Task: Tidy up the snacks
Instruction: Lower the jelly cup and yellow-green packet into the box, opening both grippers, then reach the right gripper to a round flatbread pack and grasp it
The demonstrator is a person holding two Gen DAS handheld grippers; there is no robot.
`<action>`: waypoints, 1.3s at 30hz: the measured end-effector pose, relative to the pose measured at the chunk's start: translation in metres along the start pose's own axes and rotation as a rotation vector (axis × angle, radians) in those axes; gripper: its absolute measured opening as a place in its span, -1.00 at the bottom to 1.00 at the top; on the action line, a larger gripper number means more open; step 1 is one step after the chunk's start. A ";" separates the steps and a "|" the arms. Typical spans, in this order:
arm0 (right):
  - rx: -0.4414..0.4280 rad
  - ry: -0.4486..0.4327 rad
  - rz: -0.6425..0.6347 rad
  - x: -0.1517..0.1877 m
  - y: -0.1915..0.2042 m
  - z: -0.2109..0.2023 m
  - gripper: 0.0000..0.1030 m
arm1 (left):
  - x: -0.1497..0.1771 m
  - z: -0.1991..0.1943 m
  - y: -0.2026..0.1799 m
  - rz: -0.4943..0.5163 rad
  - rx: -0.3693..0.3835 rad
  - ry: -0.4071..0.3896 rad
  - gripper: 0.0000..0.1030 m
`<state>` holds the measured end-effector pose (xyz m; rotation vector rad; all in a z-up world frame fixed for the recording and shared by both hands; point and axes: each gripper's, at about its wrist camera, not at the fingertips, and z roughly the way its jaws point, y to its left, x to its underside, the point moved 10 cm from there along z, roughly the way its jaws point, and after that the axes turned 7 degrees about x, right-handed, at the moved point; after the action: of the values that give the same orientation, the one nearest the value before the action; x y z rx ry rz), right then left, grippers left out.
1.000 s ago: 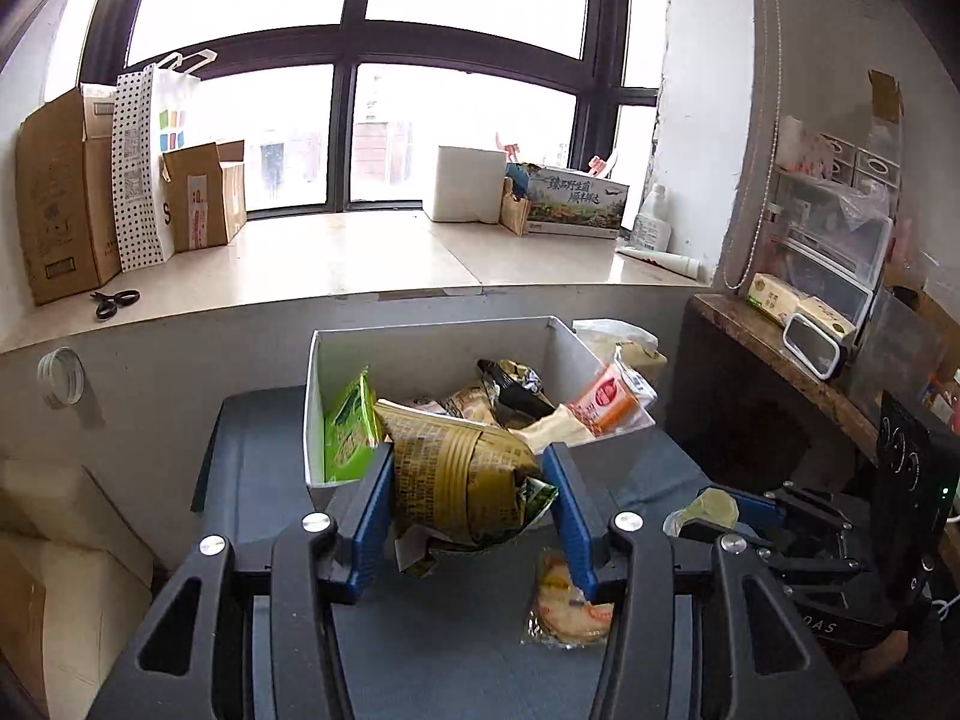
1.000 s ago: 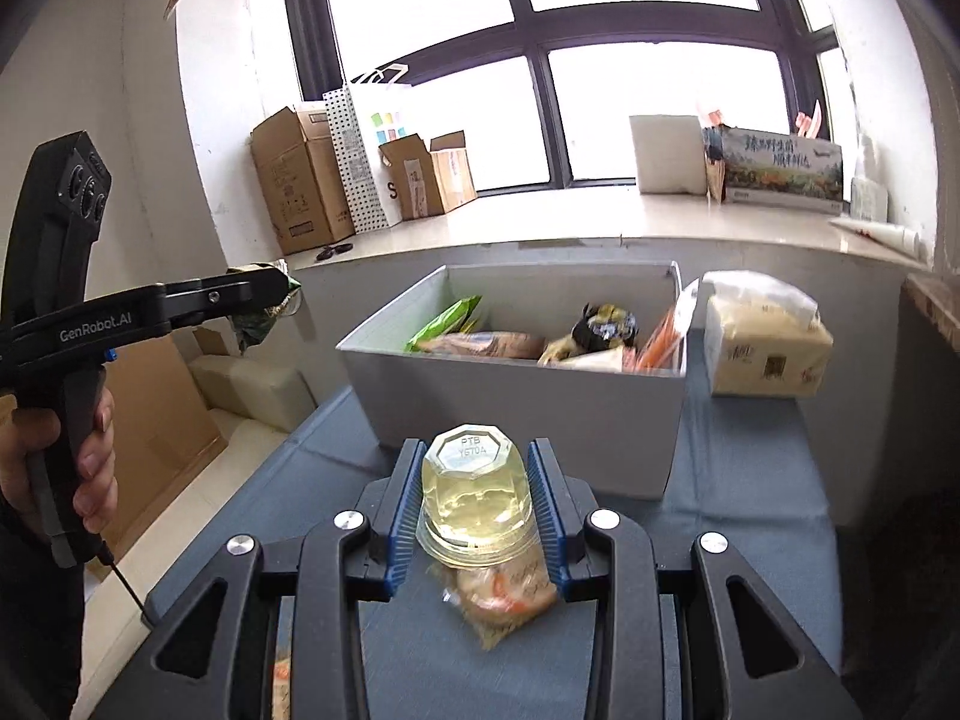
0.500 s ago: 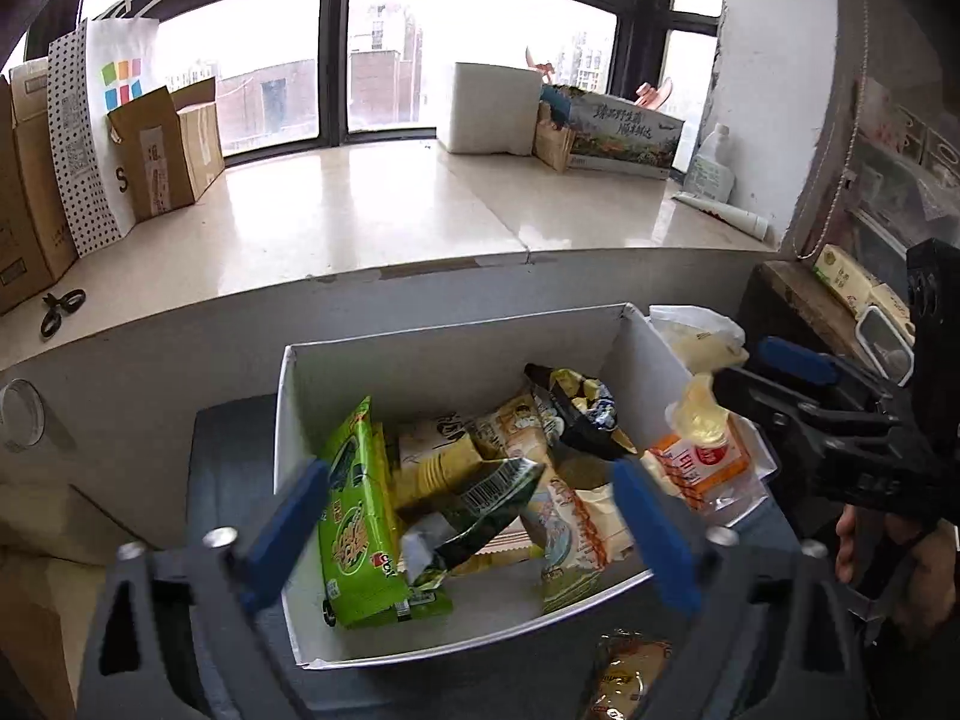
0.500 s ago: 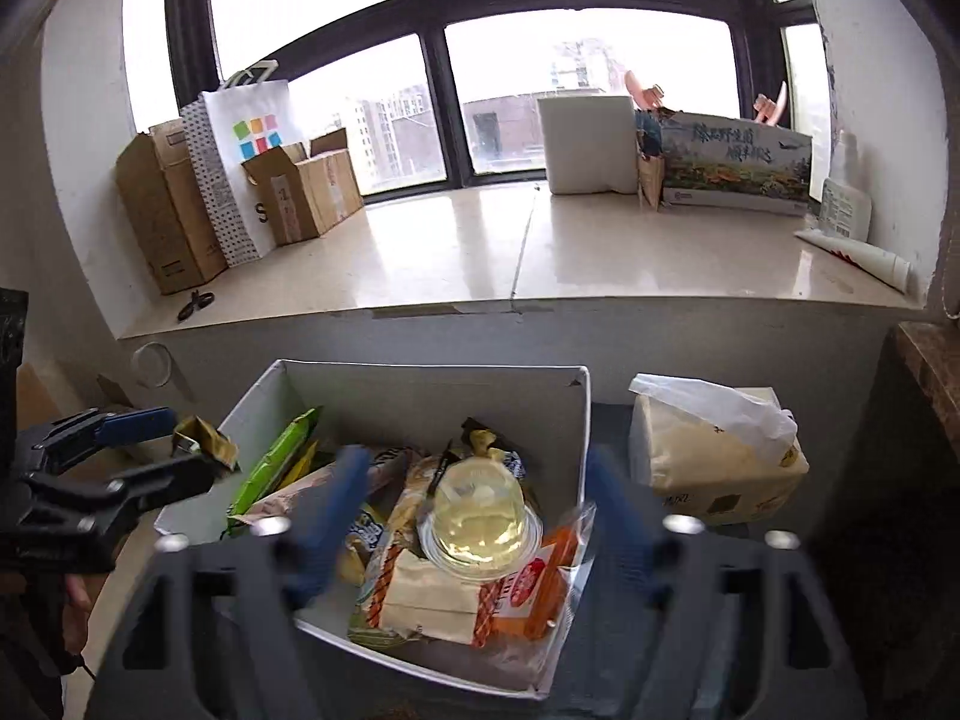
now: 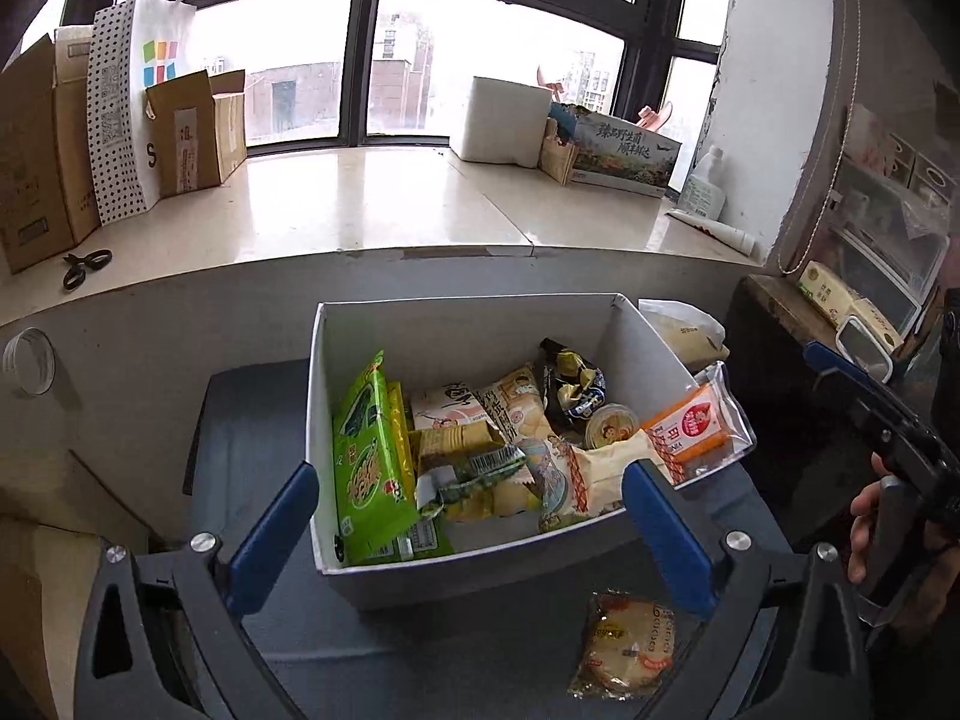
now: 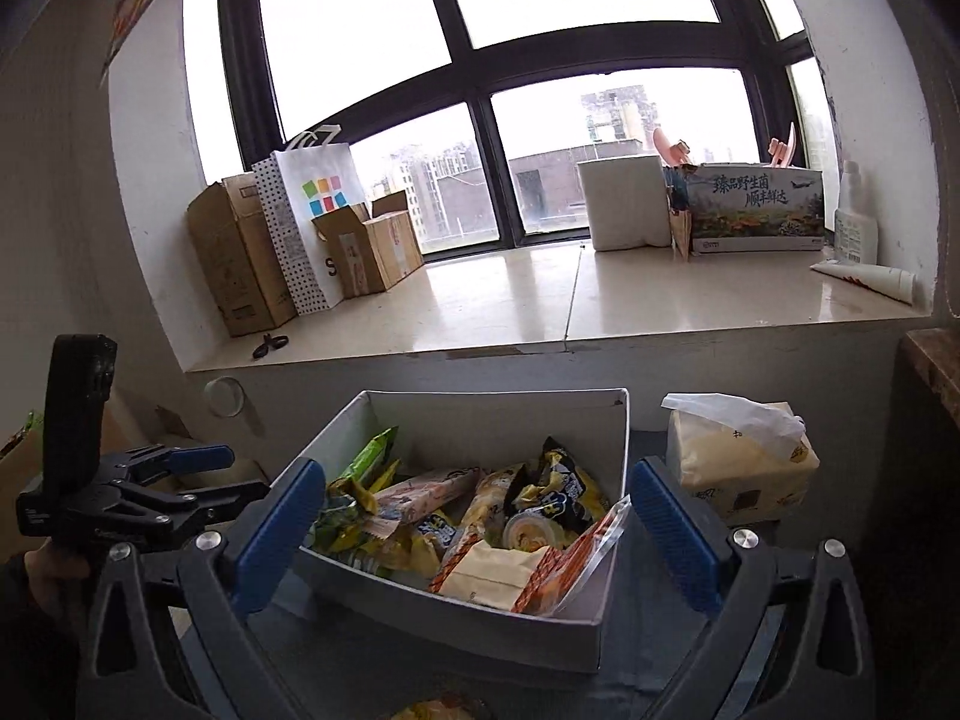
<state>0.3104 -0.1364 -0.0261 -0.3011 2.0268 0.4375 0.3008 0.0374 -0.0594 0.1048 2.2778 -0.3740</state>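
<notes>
While left hand-held gripper [image 5: 471, 531] gapes, snack box [image 5: 384, 585] sits between fingers.

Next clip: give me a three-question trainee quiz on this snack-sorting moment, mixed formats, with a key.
1. True or false: both grippers hold a snack.
2. Which snack lies on the table outside the white box? A) green packet B) round cake in clear wrap C) jelly cup
3. Fill in: the tissue pack sits to the box's ____ in the right wrist view.

Key: 1 false, the left gripper and right gripper have empty, wide-open jaws; 2 B; 3 right.
</notes>
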 end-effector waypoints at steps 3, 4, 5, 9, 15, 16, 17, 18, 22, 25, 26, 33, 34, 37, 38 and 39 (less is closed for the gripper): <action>-0.055 -0.036 -0.016 0.015 0.016 -0.035 1.00 | 0.015 -0.035 -0.010 0.022 0.020 -0.057 1.00; -0.066 -0.038 -0.015 0.023 0.020 -0.044 1.00 | 0.023 -0.046 -0.014 0.026 0.026 -0.071 1.00; -0.077 -0.042 -0.005 0.032 0.022 -0.053 1.00 | 0.032 -0.056 -0.018 0.029 0.030 -0.082 1.00; -0.085 0.010 0.018 0.088 0.025 -0.067 1.00 | 0.074 -0.086 -0.032 0.046 0.026 -0.098 1.00; -0.057 0.147 0.028 0.178 0.027 -0.068 1.00 | 0.142 -0.104 -0.045 0.006 0.051 -0.063 1.00; -0.054 0.168 0.018 0.190 0.029 -0.068 1.00 | 0.152 -0.105 -0.046 0.001 0.045 -0.059 1.00; -0.043 0.180 0.007 0.198 0.030 -0.067 1.00 | 0.160 -0.106 -0.048 -0.005 0.045 -0.053 1.00; -0.019 0.183 0.003 0.204 0.029 -0.067 1.00 | 0.168 -0.107 -0.050 -0.009 0.048 -0.049 1.00; -0.002 0.222 -0.011 0.218 0.029 -0.061 1.00 | 0.193 -0.102 -0.055 -0.025 0.055 -0.020 1.00; 0.021 0.246 -0.043 0.222 0.032 -0.055 1.00 | 0.204 -0.096 -0.053 -0.033 0.040 0.004 1.00; 0.025 0.247 -0.047 0.222 0.032 -0.053 1.00 | 0.206 -0.096 -0.053 -0.038 0.042 0.007 1.00; 0.035 0.305 -0.100 0.225 0.035 -0.028 1.00 | 0.217 -0.091 -0.050 -0.029 -0.006 0.039 1.00; 0.039 0.313 -0.107 0.224 0.035 -0.024 1.00 | 0.218 -0.090 -0.050 -0.026 -0.015 0.044 1.00; 0.044 0.345 -0.145 0.225 0.036 -0.006 1.00 | 0.223 -0.089 -0.052 -0.002 -0.035 0.055 1.00; 0.043 0.353 -0.158 0.225 0.037 0.000 1.00 | 0.226 -0.089 -0.054 0.004 -0.033 0.060 1.00; 0.042 0.368 -0.173 0.226 0.038 0.006 1.00 | 0.227 -0.089 -0.055 0.008 -0.031 0.064 1.00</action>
<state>0.1944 -0.1059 -0.2212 -0.5596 2.3394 0.2432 0.0736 0.0013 -0.1586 0.1114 2.3447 -0.3350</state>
